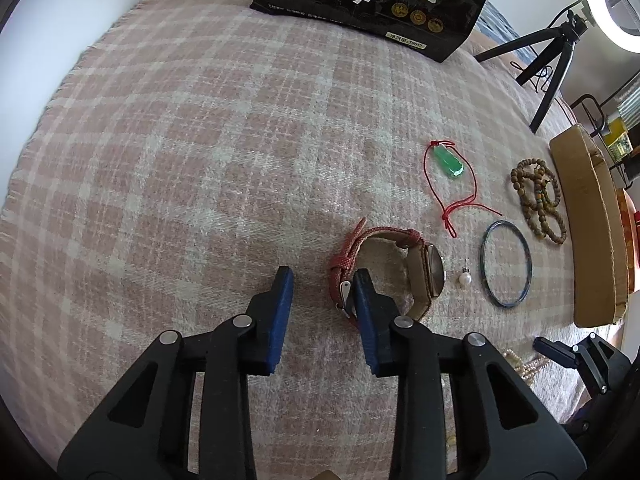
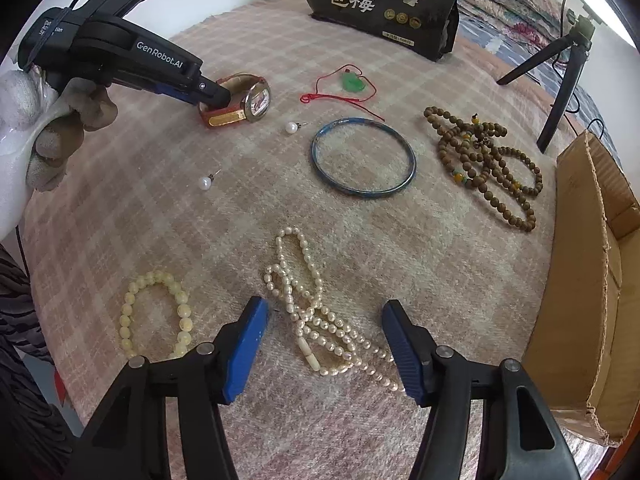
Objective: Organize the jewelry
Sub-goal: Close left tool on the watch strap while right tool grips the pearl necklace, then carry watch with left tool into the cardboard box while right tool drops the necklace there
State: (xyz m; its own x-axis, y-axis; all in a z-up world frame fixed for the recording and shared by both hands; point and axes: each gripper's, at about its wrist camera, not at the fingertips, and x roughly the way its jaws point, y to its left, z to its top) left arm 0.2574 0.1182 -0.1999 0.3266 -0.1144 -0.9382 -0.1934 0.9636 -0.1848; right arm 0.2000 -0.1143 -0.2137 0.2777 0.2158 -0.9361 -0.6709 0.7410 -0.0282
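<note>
My left gripper (image 1: 322, 280) is open with its right finger inside the loop of a red-strapped watch (image 1: 394, 266), the strap's buckle side between the jaws; the watch also shows in the right wrist view (image 2: 244, 102). My right gripper (image 2: 324, 316) is open and empty over a white pearl necklace (image 2: 316, 312). A cream bead bracelet (image 2: 156, 316), two pearl earrings (image 2: 291, 127) (image 2: 205, 182), a blue bangle (image 2: 364, 158), a green jade pendant on red cord (image 2: 353, 83) and brown wooden beads (image 2: 486, 164) lie on the plaid cloth.
An open cardboard box (image 2: 588, 280) stands at the right edge of the cloth. A black snack bag (image 2: 384, 4) stands at the back. A black tripod (image 2: 560, 76) with a ring light (image 1: 612, 0) stands at the back right.
</note>
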